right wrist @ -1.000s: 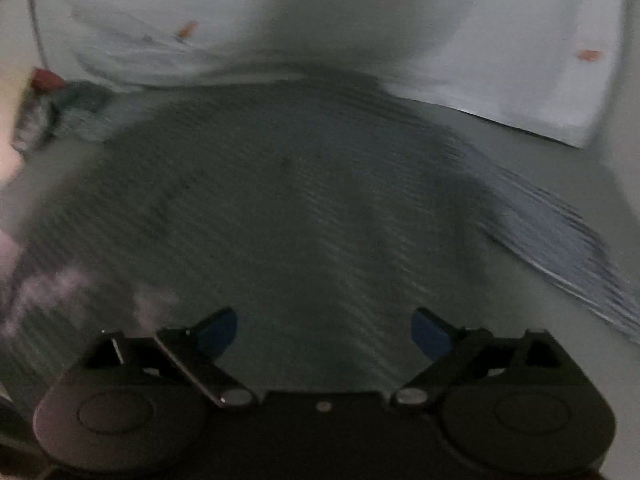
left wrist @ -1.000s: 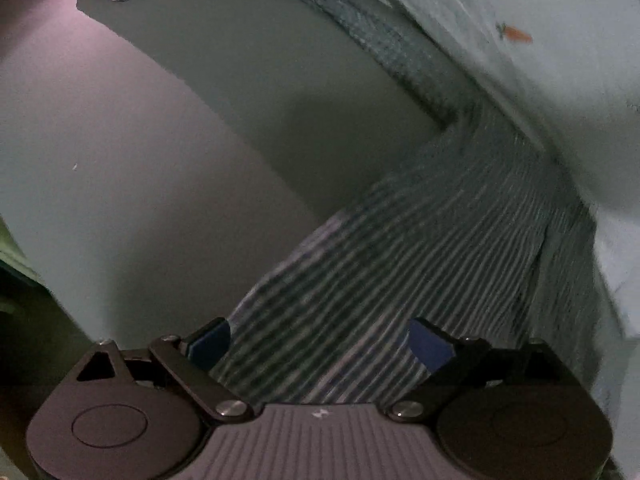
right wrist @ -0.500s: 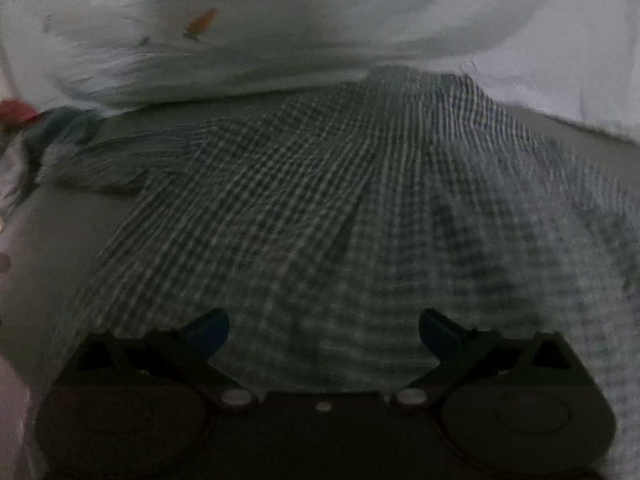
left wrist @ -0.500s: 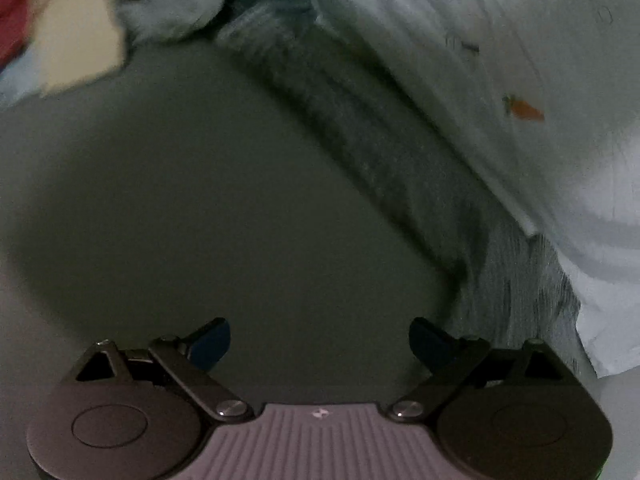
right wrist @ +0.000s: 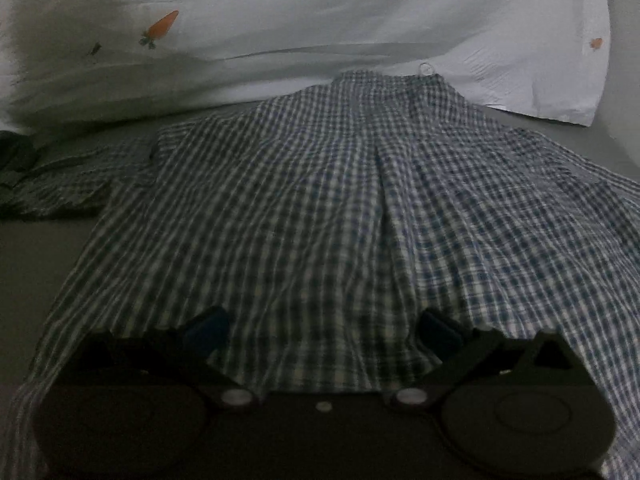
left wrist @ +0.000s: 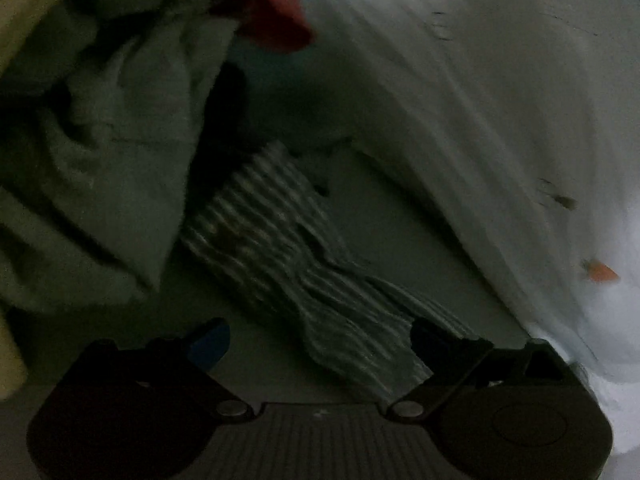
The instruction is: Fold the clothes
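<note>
The checked shirt (right wrist: 328, 208) lay spread flat on the grey bed surface (right wrist: 36, 264), its collar toward a white carrot-print sheet (right wrist: 320, 20), its sleeve (left wrist: 288, 248) stretched toward a heap of clothes (left wrist: 100, 128). The left gripper (left wrist: 320, 340) hovered over the sleeve, jaws opening wide, pads not pressing the cloth. The right gripper (right wrist: 320, 328) stood spread above the shirt's hem, pinching nothing.
</note>
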{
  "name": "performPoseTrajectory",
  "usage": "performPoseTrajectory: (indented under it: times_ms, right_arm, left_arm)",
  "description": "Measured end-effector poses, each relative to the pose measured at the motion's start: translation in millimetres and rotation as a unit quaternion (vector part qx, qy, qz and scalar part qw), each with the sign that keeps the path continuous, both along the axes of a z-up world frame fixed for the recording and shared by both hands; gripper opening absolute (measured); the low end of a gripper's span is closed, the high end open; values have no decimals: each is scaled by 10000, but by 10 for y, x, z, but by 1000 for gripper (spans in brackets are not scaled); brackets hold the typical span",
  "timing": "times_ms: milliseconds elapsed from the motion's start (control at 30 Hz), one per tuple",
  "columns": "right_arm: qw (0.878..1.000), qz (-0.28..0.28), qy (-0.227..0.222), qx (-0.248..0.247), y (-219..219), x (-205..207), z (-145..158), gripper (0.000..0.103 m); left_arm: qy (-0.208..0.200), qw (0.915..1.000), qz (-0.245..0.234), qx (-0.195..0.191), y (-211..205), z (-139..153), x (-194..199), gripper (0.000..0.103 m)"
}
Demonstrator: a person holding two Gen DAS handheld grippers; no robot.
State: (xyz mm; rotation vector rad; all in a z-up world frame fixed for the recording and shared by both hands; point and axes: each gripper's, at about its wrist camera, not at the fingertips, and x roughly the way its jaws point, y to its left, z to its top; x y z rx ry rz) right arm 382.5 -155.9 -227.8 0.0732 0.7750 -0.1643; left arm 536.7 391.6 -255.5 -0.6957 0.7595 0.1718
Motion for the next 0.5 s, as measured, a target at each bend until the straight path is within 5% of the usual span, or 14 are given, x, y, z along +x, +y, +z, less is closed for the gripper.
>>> performPoseTrajectory:
  times_ms: [200,400,433,467,500]
  right_arm:
    - [9998,-214,39,-16,56,62,0,103]
    - [9996,-279,41,-26,80,50,3,103]
    - [9996,-287,37,-28,83,46,2,103]
    - [9996,-285,40,-27,84,44,4,103]
    - [9996,-280,44,-25,84,41,7,103]
  left_arm:
    - [-245,9987,2,441,-55,-19,170,103]
    - [-166,9941,645,854,-219,-16,331,101]
    - [-49,9918,800,995,-279,1,369,93]
    - [6,9902,851,1103,-331,20,385,68]
    - [-14,9919,693,1060,-367,37,412,54]
